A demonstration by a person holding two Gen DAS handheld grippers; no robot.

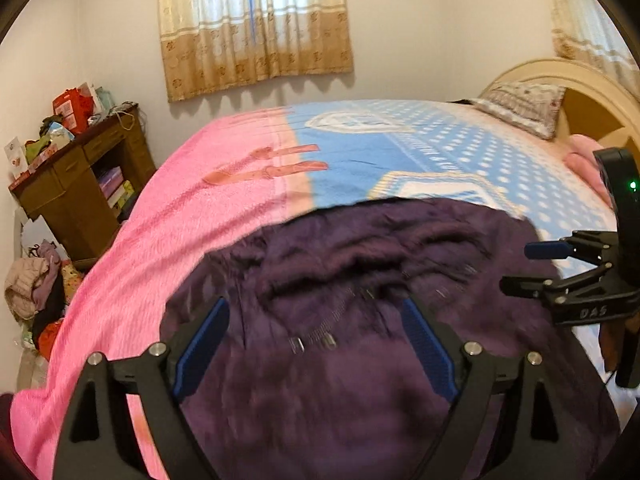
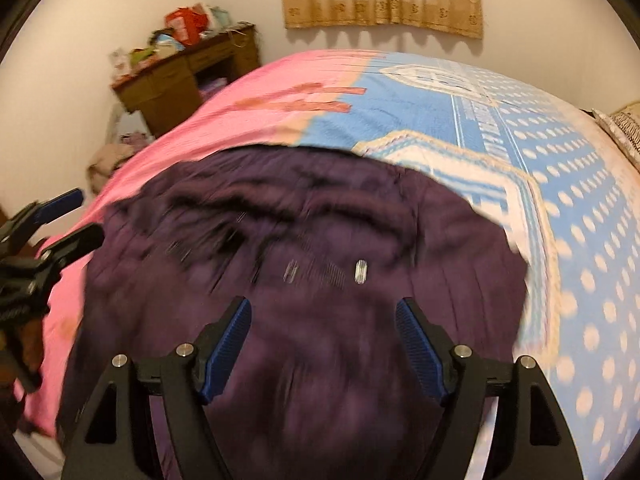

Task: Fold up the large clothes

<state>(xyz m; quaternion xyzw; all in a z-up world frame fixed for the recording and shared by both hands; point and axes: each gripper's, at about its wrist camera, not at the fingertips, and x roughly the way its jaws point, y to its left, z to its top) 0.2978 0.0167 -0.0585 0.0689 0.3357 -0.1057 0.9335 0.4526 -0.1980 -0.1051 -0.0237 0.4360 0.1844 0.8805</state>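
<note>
**Both grippers open above the purple garment on the bed**

My left gripper stands with its blue-padded fingers spread wide apart, nothing between them. They point down over the dark purple garment without gripping it; whether the tips brush the cloth I cannot tell. My right gripper is likewise parted, its blue pads clear of each other and empty, aimed at the same garment. From the left wrist view, the right gripper appears at the right edge, jaws apart, over the garment's right side. From the right wrist view, the left gripper shows at the left edge, also apart.

The garment lies spread on the near part of the bed, rumpled toward its far edge, with a zip and small metal fittings near its middle. Motion blur softens its detail.

Beneath it is a blanket, pink on the left and blue with pale dots on the right. A pillow rests against the cream headboard at far right. A wooden desk piled with boxes and bags stands by the left wall, clothes heaped on the floor before it. A beige curtain hangs on the far wall.
</note>
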